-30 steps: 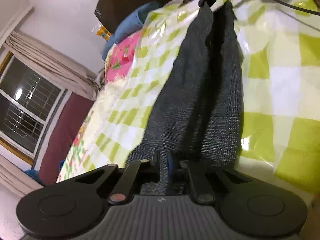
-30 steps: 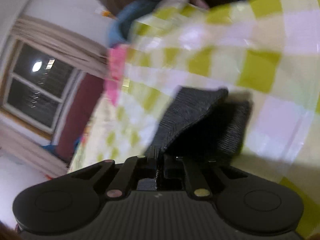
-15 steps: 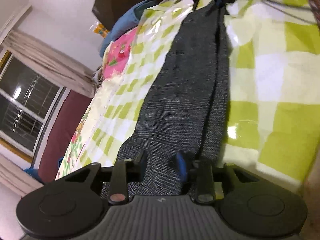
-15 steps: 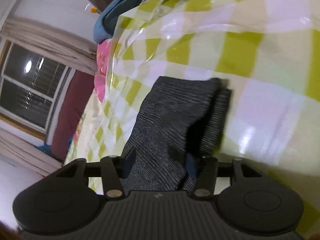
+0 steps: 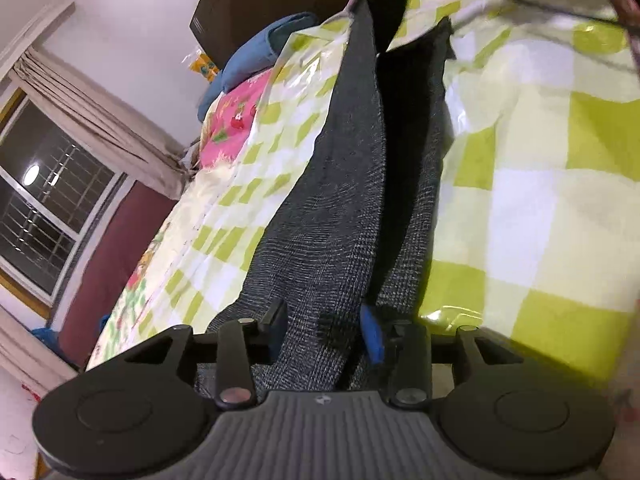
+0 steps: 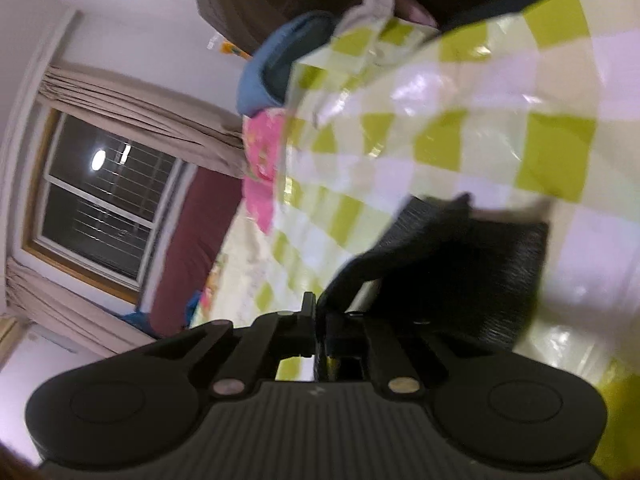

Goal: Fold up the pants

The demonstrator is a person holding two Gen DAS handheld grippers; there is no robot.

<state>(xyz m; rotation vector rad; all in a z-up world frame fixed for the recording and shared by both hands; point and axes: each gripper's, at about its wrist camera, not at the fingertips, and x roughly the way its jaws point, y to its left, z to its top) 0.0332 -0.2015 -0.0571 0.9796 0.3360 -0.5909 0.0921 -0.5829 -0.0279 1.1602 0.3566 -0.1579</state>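
- on the green-and-white checked sheet [image 5: 532, 184], the grey pants [image 5: 340, 200] are laid lengthwise, running from the near edge toward the far end of the bed.
- two layers of the pants are seen in the left wrist view, parted by a dark fold line down the middle.
- the left gripper [image 5: 326, 330] is held with its fingers spread apart; the near end of the pants is located between them, and no clamping is seen.
- a blue pad is seen on the inner face of the right-hand finger [image 5: 372, 334] of the left gripper.
- the right gripper [image 6: 320, 320] is shown with its fingers brought together on a raised edge of the pants [image 6: 452, 260]; the cloth is lifted clear of the sheet [image 6: 460, 128] at that point.
- the right wrist view is blurred, so fabric detail cannot be told.
- at the far left, a pink patterned cloth [image 5: 234, 120], a blue pillow [image 5: 260, 50] and a curtained window [image 5: 48, 208] are seen.
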